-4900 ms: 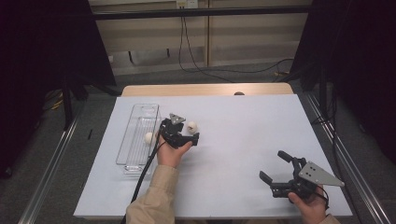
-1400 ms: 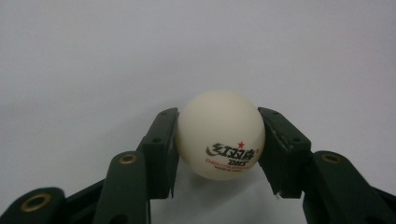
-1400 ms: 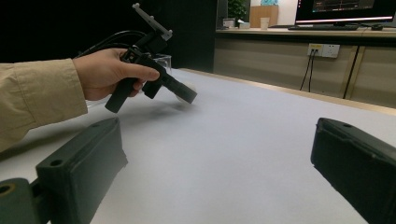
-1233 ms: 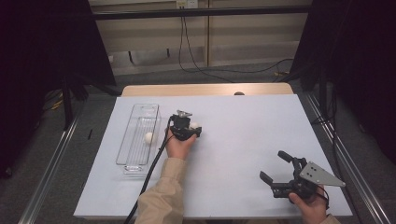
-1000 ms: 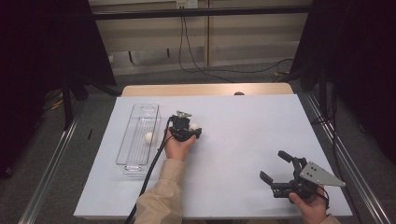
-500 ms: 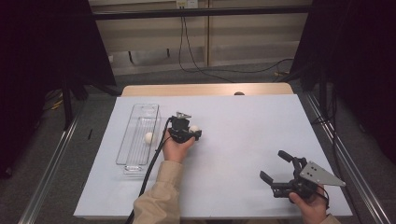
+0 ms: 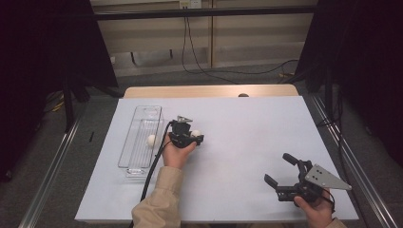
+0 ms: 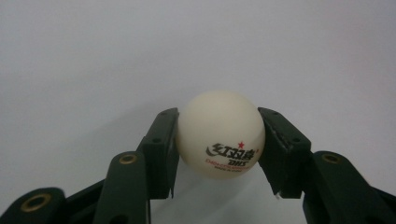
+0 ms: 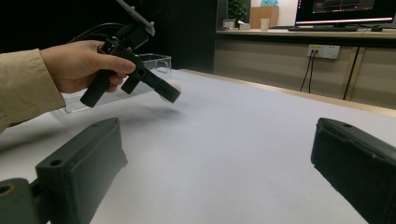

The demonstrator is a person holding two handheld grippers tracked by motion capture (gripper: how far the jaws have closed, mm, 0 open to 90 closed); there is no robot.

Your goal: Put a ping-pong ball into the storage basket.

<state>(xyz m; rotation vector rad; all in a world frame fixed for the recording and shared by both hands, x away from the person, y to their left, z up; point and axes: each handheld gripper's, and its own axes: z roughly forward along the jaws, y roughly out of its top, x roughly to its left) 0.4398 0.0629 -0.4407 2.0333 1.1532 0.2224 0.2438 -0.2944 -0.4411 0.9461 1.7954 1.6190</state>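
My left gripper [image 7: 195, 137] is shut on a white ping-pong ball [image 8: 220, 134] with a red star and dark lettering; both black pads press its sides. In the high view it holds the ball [image 7: 195, 133] just above the white table, right of a clear plastic tray [image 7: 131, 151]. A second white ball [image 7: 151, 140] lies inside that tray. The right gripper view shows the left gripper [image 9: 168, 94] tilted down with the ball [image 9: 172, 86] at its tip. My right gripper [image 7: 279, 170] rests near the table's front right, jaws wide apart with nothing between them.
The white sheet [image 7: 247, 128] covers the table, with a wooden edge [image 7: 209, 90] at the back. Metal rails [image 7: 52, 161] run along both sides. A cable [image 7: 154, 161] trails from the left gripper toward the front edge.
The left gripper, with the ball in it, has shifted slightly over the table beside the tray. The right gripper has stayed in place.
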